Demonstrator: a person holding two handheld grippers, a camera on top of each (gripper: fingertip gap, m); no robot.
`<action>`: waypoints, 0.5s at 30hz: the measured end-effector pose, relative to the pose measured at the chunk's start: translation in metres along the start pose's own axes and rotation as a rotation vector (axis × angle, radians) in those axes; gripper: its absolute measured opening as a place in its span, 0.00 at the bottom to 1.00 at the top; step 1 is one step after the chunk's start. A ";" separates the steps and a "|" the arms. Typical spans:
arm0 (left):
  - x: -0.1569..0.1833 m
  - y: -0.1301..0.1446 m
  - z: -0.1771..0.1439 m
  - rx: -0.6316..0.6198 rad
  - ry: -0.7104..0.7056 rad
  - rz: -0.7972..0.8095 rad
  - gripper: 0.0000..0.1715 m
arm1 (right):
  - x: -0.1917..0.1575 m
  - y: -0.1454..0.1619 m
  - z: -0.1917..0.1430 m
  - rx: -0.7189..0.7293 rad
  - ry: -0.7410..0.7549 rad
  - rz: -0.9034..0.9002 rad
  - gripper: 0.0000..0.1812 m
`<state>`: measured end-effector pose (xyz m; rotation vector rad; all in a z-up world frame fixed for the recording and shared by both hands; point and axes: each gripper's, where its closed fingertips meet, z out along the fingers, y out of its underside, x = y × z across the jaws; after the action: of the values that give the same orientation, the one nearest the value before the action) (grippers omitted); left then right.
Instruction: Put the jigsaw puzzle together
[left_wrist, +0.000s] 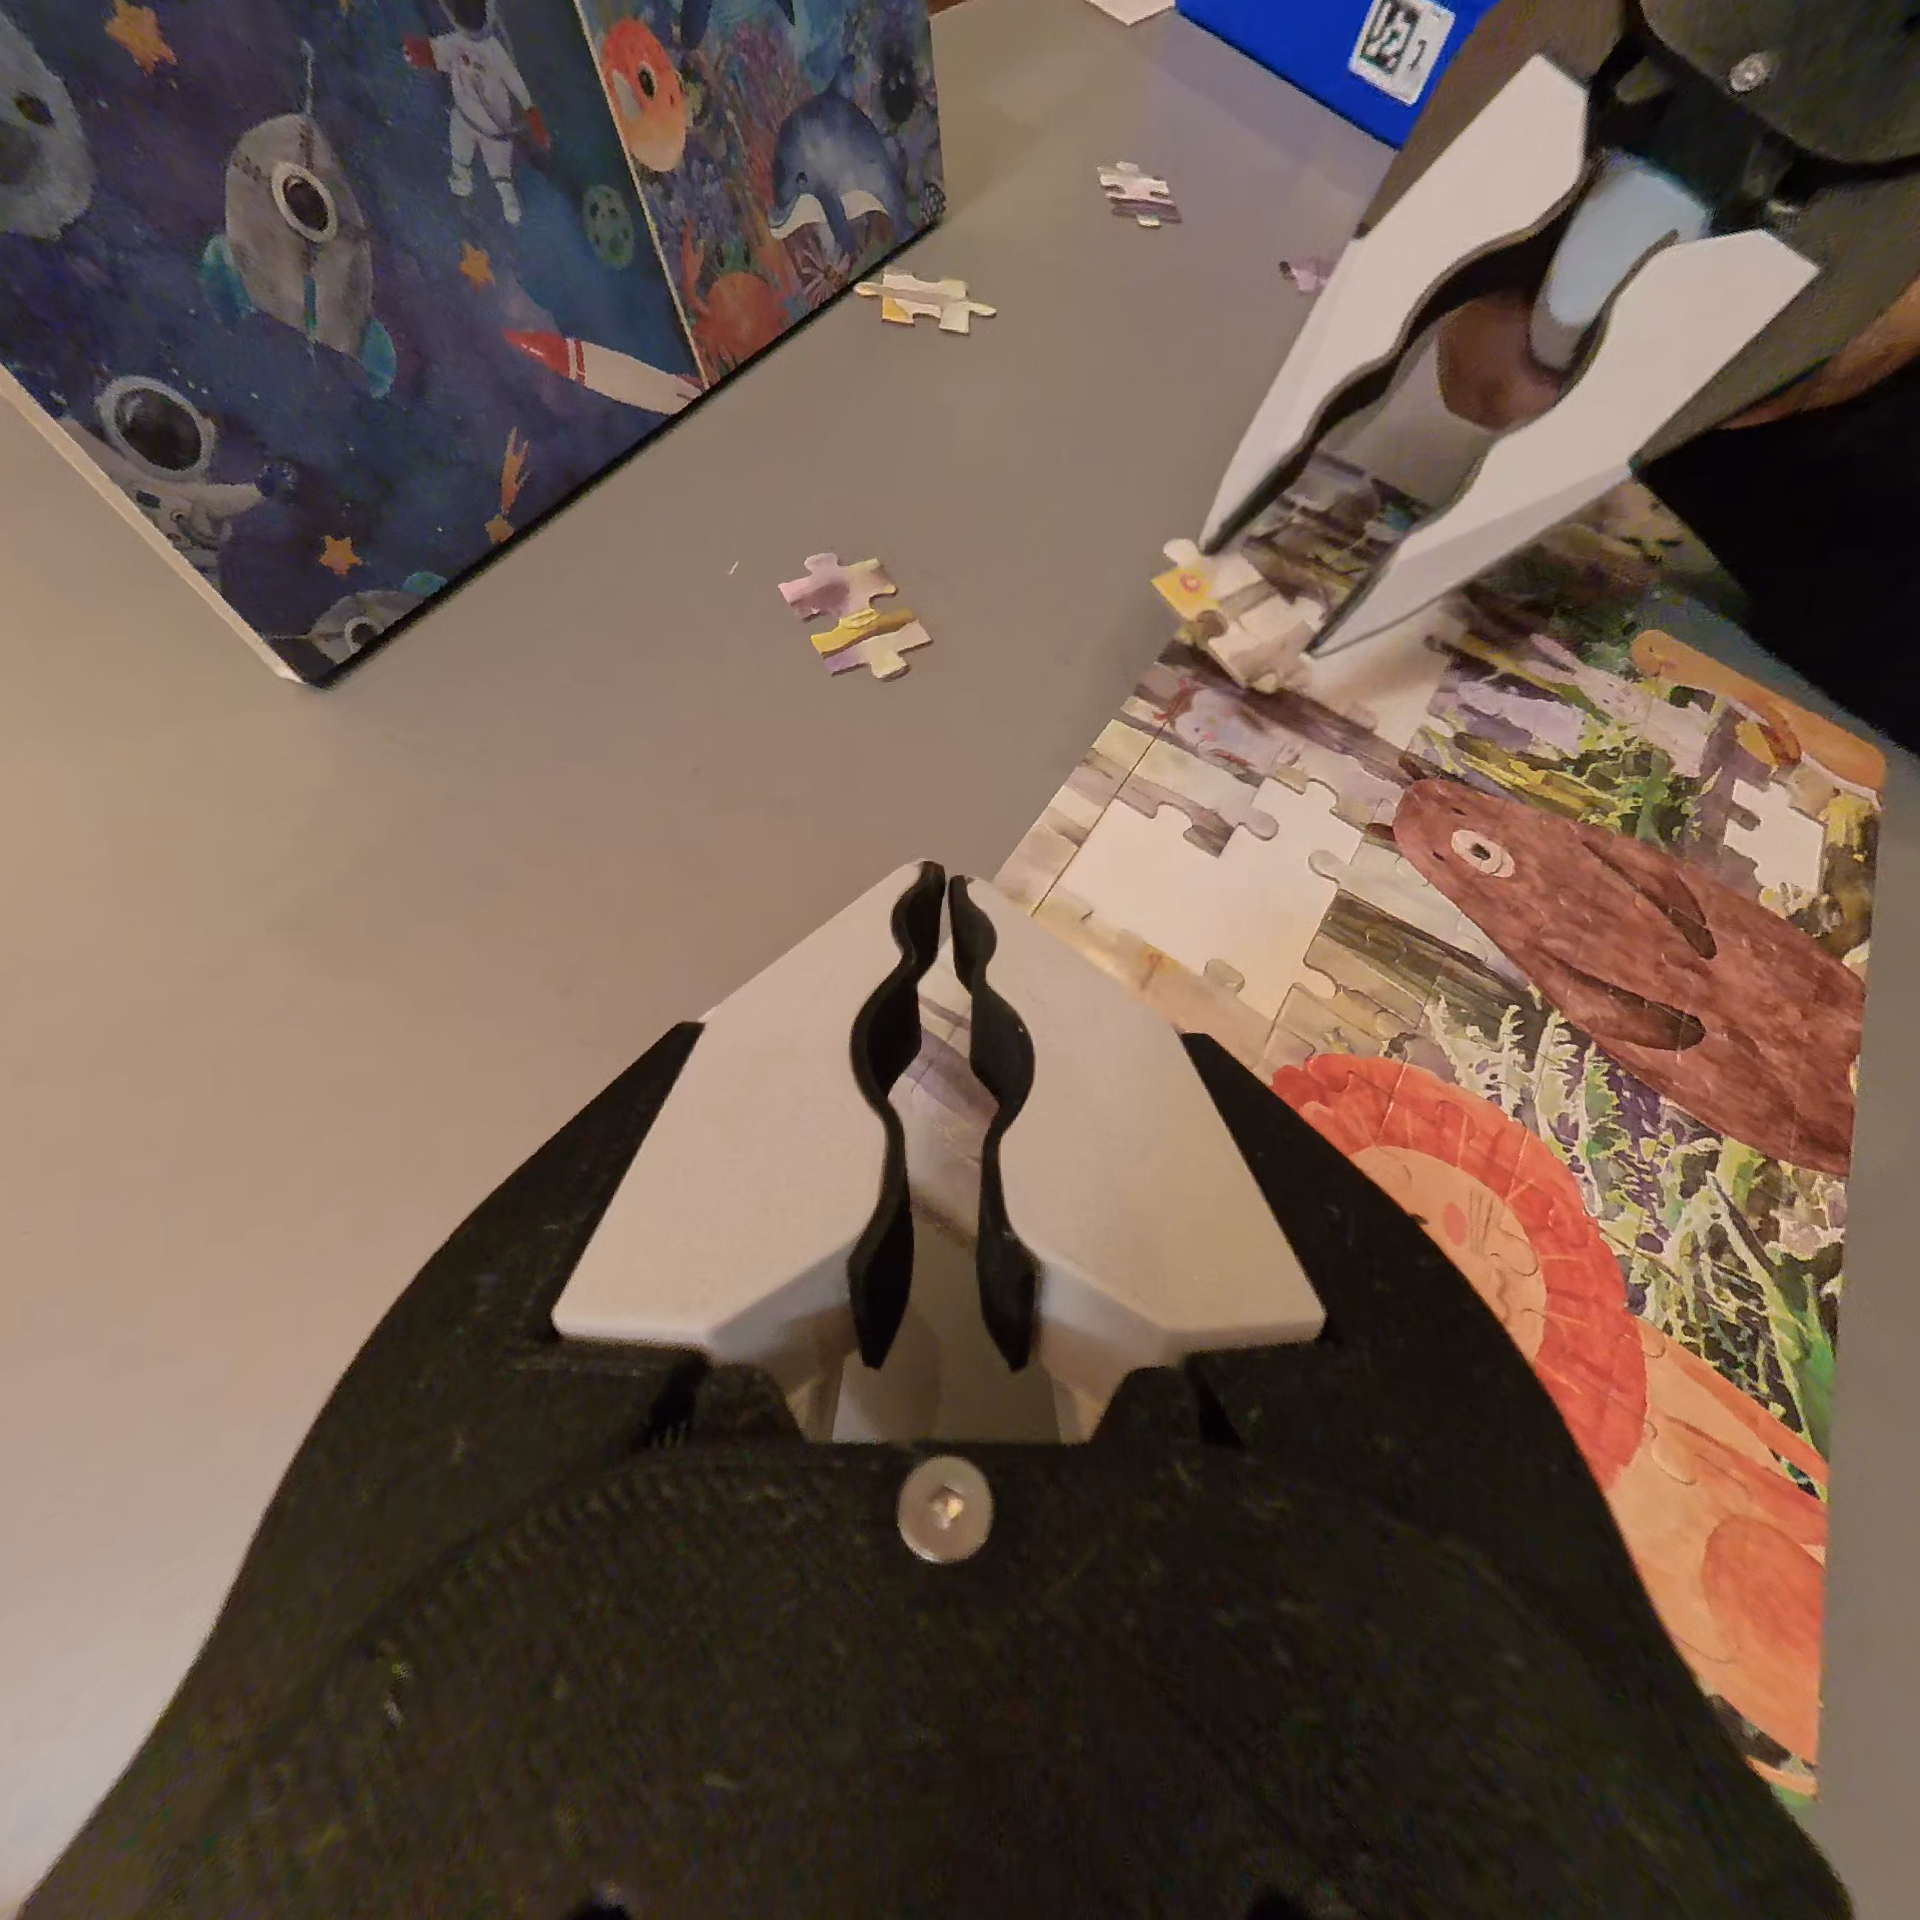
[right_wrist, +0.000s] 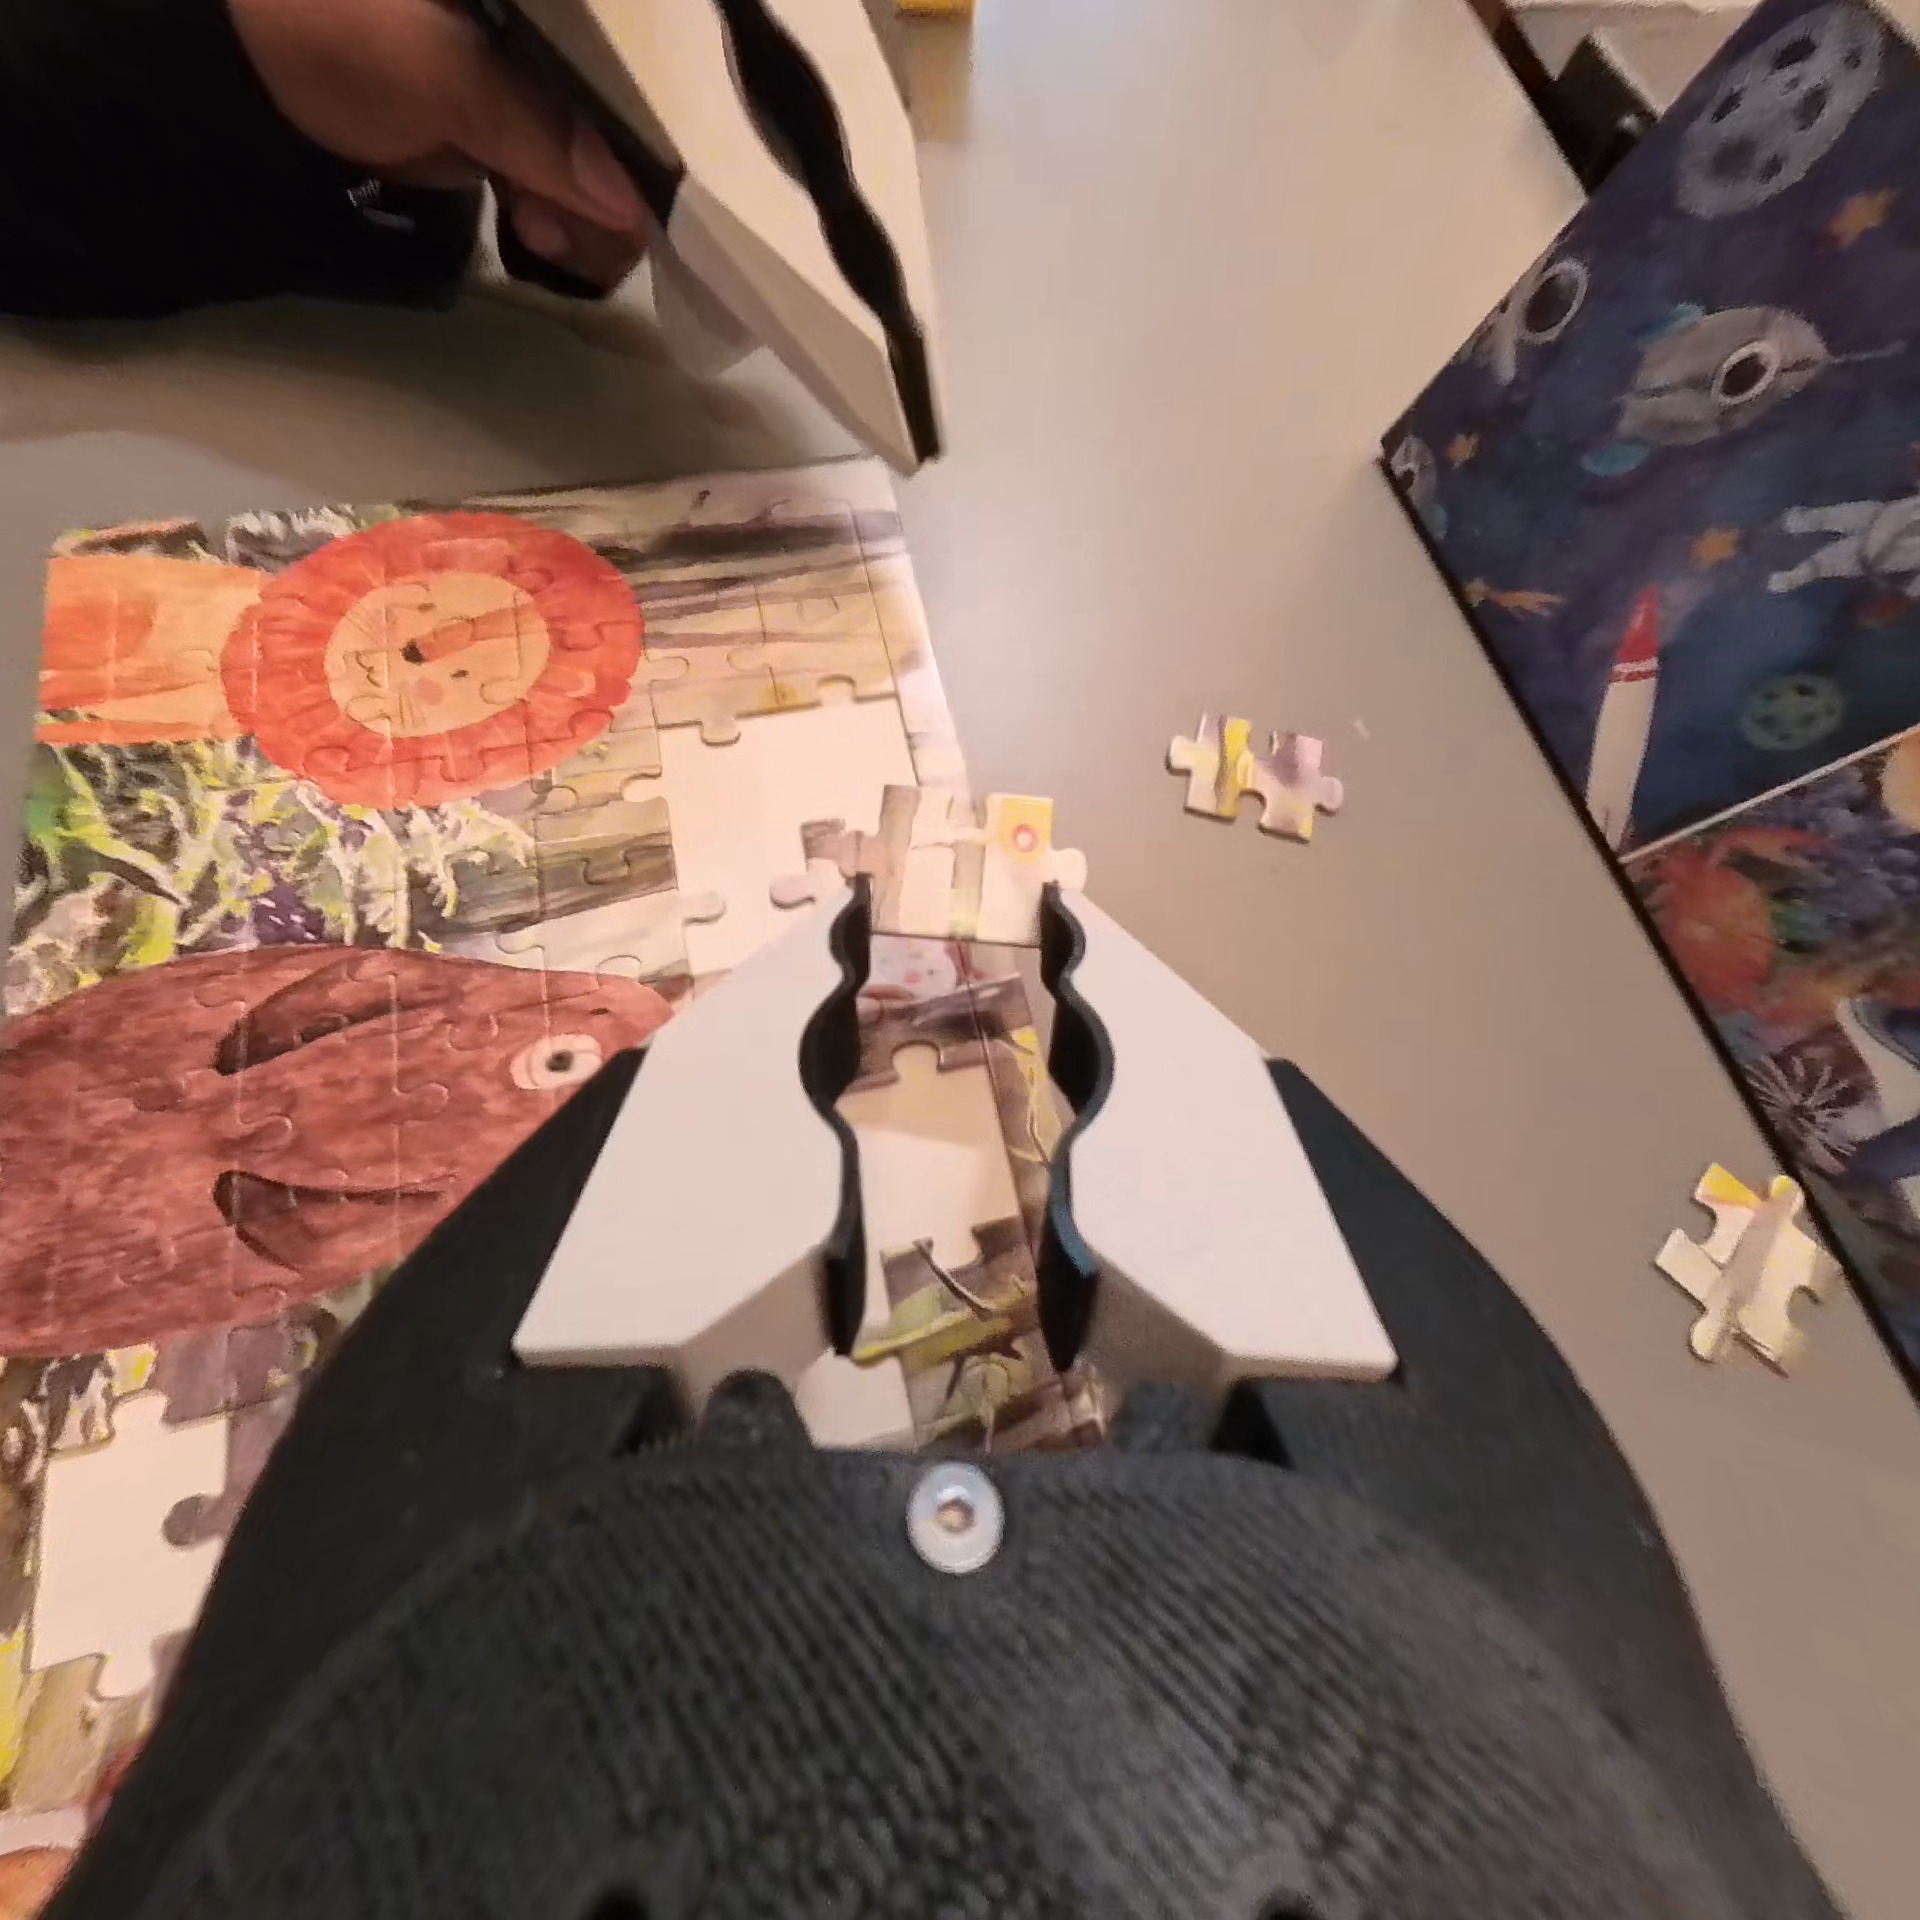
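The partly built puzzle (left_wrist: 1455, 1039), with an orange lion and a brown animal, lies flat on the grey table; it also shows in the right wrist view (right_wrist: 416, 831). White gaps show near its top edge. My right gripper (right_wrist: 956, 894) is shut on a small cluster of joined pieces (right_wrist: 961, 857) at the puzzle's corner. In the left wrist view the right gripper (left_wrist: 1268, 597) holds the cluster (left_wrist: 1236, 613) slightly tilted. My left gripper (left_wrist: 945, 883) is shut and empty, just off the puzzle's edge, and shows at the top of the right wrist view (right_wrist: 904, 416).
Loose pieces lie on the table (left_wrist: 857, 613), (left_wrist: 925, 296), (left_wrist: 1138, 192), and two show in the right wrist view (right_wrist: 1252, 774), (right_wrist: 1745, 1278). A space-patterned box (left_wrist: 312, 312) stands beyond them (right_wrist: 1714, 468). A blue box (left_wrist: 1299, 62) sits at the back. My right fingertips sit around 11 cm from my left ones.
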<state>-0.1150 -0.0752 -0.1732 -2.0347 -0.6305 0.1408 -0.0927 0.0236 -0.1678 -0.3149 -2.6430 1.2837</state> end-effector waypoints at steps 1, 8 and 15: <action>0.004 -0.002 0.000 0.011 0.024 -0.005 0.00 | -0.003 -0.004 -0.001 0.029 -0.021 0.010 0.17; 0.023 -0.008 0.001 0.041 0.139 -0.040 0.06 | -0.041 -0.009 0.032 -0.013 -0.117 -0.092 0.17; 0.053 -0.016 -0.003 0.073 0.465 -0.363 0.14 | -0.052 -0.030 0.035 0.047 -0.034 -0.288 0.17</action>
<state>-0.0746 -0.0453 -0.1496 -1.7617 -0.6696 -0.5017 -0.0551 -0.0349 -0.1688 0.0934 -2.5616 1.2619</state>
